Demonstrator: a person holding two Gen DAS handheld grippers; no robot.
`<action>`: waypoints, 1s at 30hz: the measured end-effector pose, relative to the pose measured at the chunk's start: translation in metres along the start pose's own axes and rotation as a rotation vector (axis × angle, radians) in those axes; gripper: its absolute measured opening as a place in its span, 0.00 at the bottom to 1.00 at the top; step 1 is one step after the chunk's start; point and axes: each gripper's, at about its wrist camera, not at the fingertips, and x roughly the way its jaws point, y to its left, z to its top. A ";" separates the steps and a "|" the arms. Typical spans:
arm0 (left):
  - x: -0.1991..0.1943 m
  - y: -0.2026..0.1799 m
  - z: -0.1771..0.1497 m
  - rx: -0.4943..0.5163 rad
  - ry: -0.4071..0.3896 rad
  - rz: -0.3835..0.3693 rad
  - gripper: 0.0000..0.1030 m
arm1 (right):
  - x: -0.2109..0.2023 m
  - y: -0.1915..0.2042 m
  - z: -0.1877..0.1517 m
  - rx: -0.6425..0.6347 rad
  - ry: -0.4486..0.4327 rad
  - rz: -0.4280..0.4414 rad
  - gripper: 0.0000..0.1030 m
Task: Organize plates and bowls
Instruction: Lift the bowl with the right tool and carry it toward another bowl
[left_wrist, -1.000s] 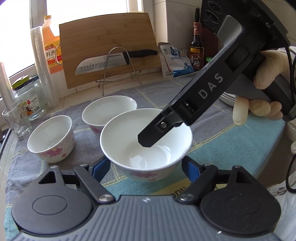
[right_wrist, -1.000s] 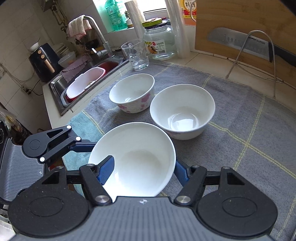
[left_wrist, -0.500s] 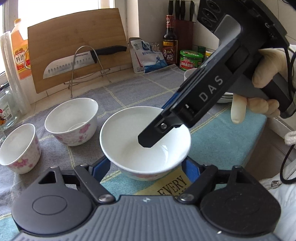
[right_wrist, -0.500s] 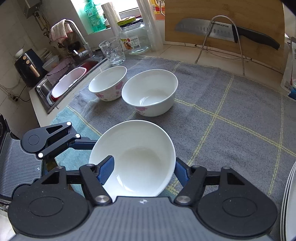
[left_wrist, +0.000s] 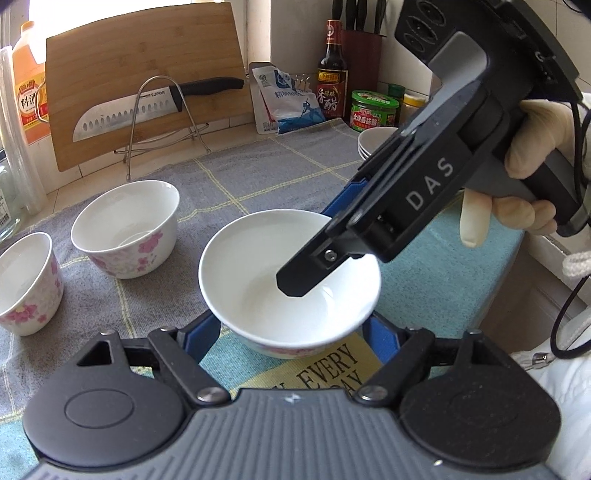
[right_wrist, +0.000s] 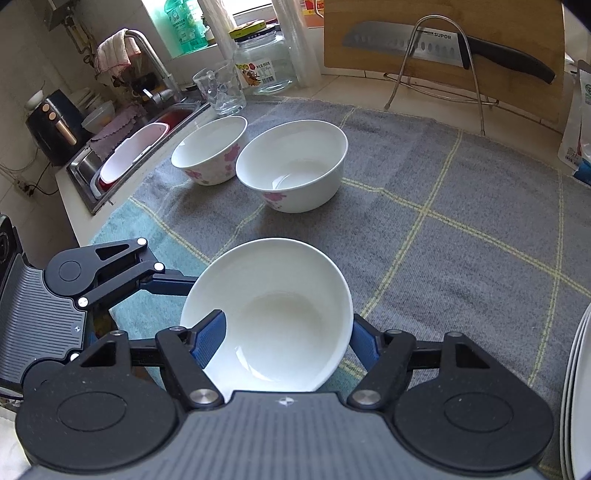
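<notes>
The white bowl (left_wrist: 291, 295) hangs low over the checked towel (right_wrist: 443, 240), clamped across its base by the left gripper (left_wrist: 290, 328). Over the last second it has swung away from the 2 floral bowls (right_wrist: 291, 170), now at its 10 o'clock in the left wrist view, toward the plate stack (left_wrist: 373, 144) at 1 o'clock. The right gripper (right_wrist: 286, 336) straddles the bowl's wall. Its jaws have just been opening and the inner finger looks clear of the porcelain, so this is probably a handover to the left.

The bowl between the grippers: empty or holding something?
Empty. The bowl shows a bare, glossy white inside; nothing lies in it in either view.
</notes>
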 end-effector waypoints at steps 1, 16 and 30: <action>0.001 0.001 0.000 -0.004 0.002 -0.004 0.81 | 0.001 0.000 0.000 0.001 0.003 0.000 0.75; -0.002 0.005 -0.001 -0.012 -0.025 -0.011 0.92 | 0.001 0.003 0.006 -0.044 -0.014 -0.016 0.97; -0.035 0.048 0.003 -0.104 -0.100 0.153 0.97 | -0.011 0.017 0.045 -0.229 -0.085 -0.142 1.00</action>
